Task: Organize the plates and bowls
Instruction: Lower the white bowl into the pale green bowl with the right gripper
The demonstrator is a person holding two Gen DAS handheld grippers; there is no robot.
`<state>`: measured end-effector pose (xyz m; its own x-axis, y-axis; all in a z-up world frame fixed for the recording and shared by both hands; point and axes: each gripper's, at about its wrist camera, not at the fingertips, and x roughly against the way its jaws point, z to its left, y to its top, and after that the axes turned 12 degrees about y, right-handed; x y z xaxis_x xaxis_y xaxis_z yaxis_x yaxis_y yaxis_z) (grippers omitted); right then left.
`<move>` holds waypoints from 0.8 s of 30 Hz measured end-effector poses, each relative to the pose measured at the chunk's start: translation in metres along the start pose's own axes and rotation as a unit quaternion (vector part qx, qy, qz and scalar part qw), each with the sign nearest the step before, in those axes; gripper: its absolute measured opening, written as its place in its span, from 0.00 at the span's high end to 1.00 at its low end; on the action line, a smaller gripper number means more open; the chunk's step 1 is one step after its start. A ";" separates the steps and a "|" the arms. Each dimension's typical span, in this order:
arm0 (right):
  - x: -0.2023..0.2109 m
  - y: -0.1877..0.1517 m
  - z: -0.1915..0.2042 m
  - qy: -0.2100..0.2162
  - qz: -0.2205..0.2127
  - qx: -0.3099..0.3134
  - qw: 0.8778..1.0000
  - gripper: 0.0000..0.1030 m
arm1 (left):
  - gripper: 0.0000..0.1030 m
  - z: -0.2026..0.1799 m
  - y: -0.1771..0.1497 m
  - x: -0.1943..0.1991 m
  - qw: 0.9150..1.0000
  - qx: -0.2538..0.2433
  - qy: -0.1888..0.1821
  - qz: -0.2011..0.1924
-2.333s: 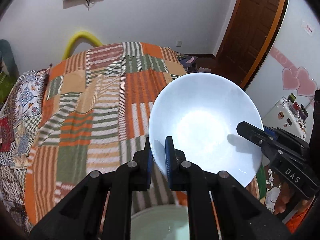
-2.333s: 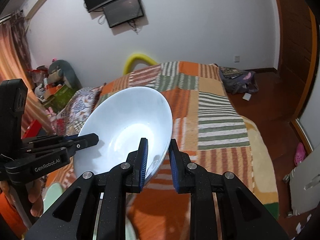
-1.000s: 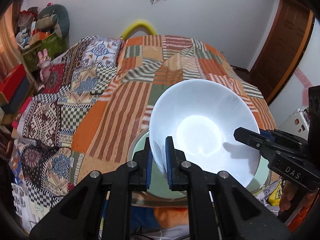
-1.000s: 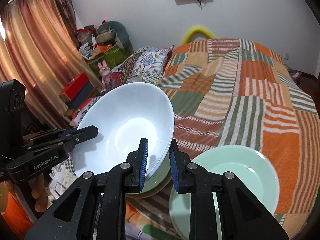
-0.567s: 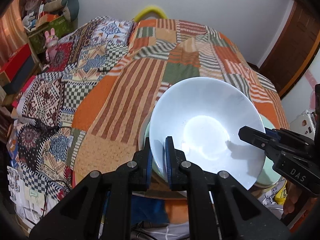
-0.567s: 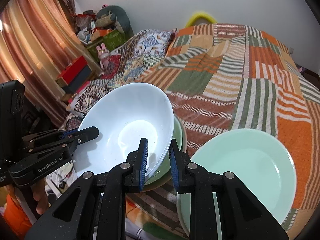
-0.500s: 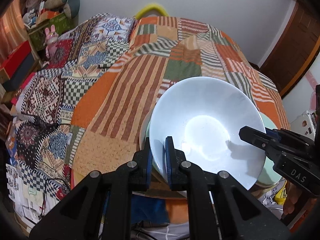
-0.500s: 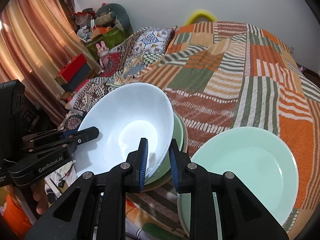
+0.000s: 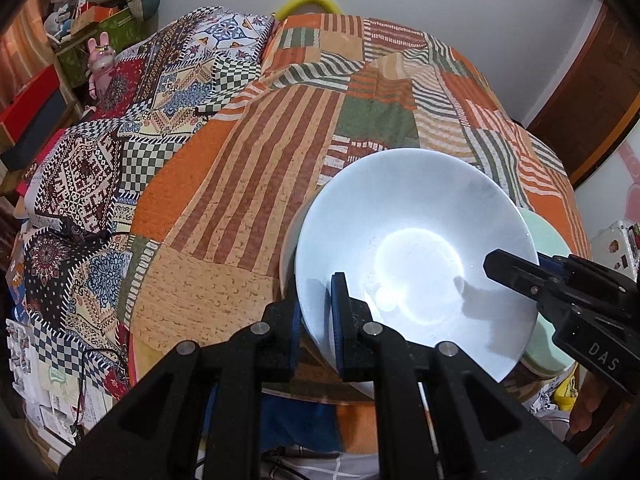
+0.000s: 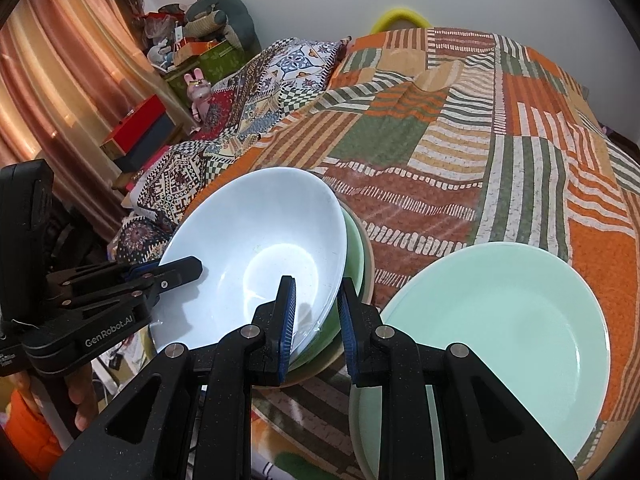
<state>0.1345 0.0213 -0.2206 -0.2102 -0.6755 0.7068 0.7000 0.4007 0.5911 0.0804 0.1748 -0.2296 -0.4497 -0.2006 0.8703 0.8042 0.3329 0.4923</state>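
White bowl (image 10: pixel 256 256): we hold it with both claws, tilted, over a stack of bowls at the near edge of the bed (image 10: pixel 440 128).
Left claw (image 9: pixel 316 312): pressed together on the bowl's near rim, one pad inside, one outside.
Right claw (image 10: pixel 316 312): pinching the opposite rim, its blue pads on either side of the wall; in the left view it reaches in from the right (image 9: pixel 516 268).
Green bowl (image 10: pixel 356 256): directly under the white one, only its edge showing; a tan rim (image 10: pixel 370 264) shows beneath it. We cannot tell whether the white bowl touches it.
Mint plate (image 10: pixel 500 320): flat on the bed, just beside the stack, to its right in the right view.
Bed cover: orange, green and tan striped patchwork.
Pink toy rabbit (image 9: pixel 102 60): beside the bed, well apart from the dishes.
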 end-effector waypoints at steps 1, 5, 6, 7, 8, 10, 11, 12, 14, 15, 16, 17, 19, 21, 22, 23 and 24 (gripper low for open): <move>-0.001 0.000 0.000 0.000 0.001 0.001 1.000 0.81 | 0.89 0.001 0.000 -0.002 1.000 0.001 -0.001 0.003; -0.005 0.001 0.000 0.001 0.005 0.001 1.000 0.80 | 0.88 0.002 0.000 -0.005 1.000 0.003 0.003 0.005; -0.006 0.002 0.000 0.000 0.005 0.003 1.000 0.80 | 0.88 0.002 0.000 -0.006 1.000 0.003 0.004 0.004; -0.007 0.002 0.001 -0.002 0.004 0.004 1.000 0.80 | 0.88 0.002 0.000 -0.006 1.000 0.003 0.004 0.004; -0.007 0.002 0.001 -0.003 0.004 0.006 1.000 0.80 | 0.88 0.002 0.000 -0.006 1.000 0.002 0.005 0.003; -0.007 0.002 0.001 -0.004 0.004 0.007 1.000 0.80 | 0.87 0.001 0.000 -0.006 1.000 0.001 0.006 0.002; -0.007 0.002 0.001 -0.004 0.004 0.007 1.000 0.80 | 0.87 0.001 0.000 -0.006 1.000 0.001 0.007 0.001; -0.008 0.002 0.001 -0.004 0.005 0.007 1.000 0.80 | 0.87 0.001 0.000 -0.006 1.000 0.001 0.008 0.000; -0.008 0.002 0.002 -0.002 0.006 0.007 1.000 0.78 | 0.87 0.001 0.001 -0.007 1.000 0.001 0.009 -0.001; -0.009 0.002 0.002 -0.004 0.008 0.008 1.000 0.78 | 0.87 0.001 0.001 -0.007 1.000 0.002 0.008 0.000; -0.009 0.002 0.003 -0.006 0.010 0.011 1.000 0.78 | 0.87 0.002 0.001 -0.007 1.000 0.003 0.007 0.000; -0.009 0.003 0.003 -0.007 0.011 0.012 1.000 0.78 | 0.87 0.002 0.001 -0.007 1.000 0.003 0.006 0.001; -0.010 0.004 0.004 -0.011 0.014 0.016 1.000 0.78 | 0.87 0.003 0.002 -0.008 1.000 0.003 0.005 0.002; -0.010 0.004 0.003 -0.012 0.016 0.017 1.000 0.78 | 0.87 0.002 0.001 -0.008 1.000 0.001 0.008 0.001; -0.010 0.004 0.003 -0.012 0.017 0.018 1.000 0.78 | 0.87 0.002 0.001 -0.008 1.000 -0.001 0.009 0.001; -0.010 0.004 0.003 -0.013 0.017 0.018 1.000 0.78 | 0.87 0.001 0.001 -0.008 1.000 -0.003 0.011 0.002; -0.009 0.004 0.003 -0.013 0.016 0.017 1.000 0.78 | 0.86 0.001 0.001 -0.007 1.000 -0.005 0.014 0.001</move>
<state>0.1373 0.0307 -0.2235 -0.2065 -0.6464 0.7345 0.6828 0.4424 0.5814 0.0842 0.1777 -0.2352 -0.4376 -0.2249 0.8706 0.8090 0.3242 0.4904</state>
